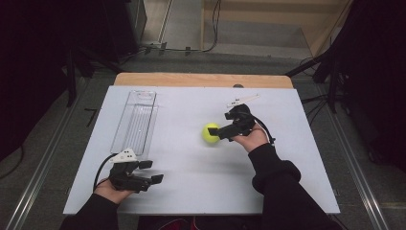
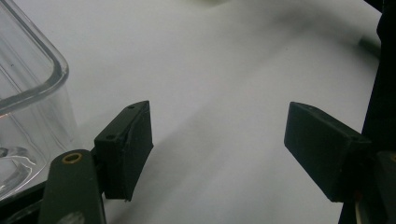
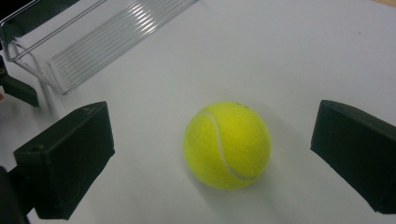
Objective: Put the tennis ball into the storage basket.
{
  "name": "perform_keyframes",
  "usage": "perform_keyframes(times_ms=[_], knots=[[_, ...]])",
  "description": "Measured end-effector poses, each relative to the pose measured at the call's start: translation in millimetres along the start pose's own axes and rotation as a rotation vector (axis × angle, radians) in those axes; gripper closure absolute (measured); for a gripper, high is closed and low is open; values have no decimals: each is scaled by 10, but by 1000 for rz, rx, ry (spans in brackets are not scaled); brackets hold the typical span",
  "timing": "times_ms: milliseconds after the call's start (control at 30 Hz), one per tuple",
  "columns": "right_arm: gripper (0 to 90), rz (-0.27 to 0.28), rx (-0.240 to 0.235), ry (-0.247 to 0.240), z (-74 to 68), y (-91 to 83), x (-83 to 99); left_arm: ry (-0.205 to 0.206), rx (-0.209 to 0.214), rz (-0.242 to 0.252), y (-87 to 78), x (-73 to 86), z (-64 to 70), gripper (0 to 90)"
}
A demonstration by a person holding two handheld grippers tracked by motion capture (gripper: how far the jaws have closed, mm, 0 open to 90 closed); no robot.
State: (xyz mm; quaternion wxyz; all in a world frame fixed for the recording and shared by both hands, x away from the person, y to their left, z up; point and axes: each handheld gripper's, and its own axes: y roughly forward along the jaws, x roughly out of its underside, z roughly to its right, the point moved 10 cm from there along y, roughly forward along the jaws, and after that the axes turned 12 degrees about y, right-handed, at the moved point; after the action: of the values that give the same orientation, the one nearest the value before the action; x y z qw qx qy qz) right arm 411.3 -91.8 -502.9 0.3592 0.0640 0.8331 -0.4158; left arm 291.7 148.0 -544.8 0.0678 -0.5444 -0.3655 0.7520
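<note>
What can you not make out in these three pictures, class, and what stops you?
- Tennis ball: in the high view the right hand-held gripper covers its right side.
- Clear tray: cut off by the left edge in the left gripper view.
- Tray contents: glare on the ribbed floor in the right gripper view.

bright table, dim surrounds, maybe soft blur

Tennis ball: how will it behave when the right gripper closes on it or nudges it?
The ball is round on a flat white table, so a nudge probably rolls it. Its fuzzy felt likely grips well. The right gripper straddles it with jaws open, so an off-centre squeeze might squirt it out.
</note>
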Motion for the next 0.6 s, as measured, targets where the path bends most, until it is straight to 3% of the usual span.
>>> perform_keyframes(times_ms=[600], knots=[[0, 3, 17, -32, -27, 199, -207, 0, -2, -6, 2, 9, -7, 240]])
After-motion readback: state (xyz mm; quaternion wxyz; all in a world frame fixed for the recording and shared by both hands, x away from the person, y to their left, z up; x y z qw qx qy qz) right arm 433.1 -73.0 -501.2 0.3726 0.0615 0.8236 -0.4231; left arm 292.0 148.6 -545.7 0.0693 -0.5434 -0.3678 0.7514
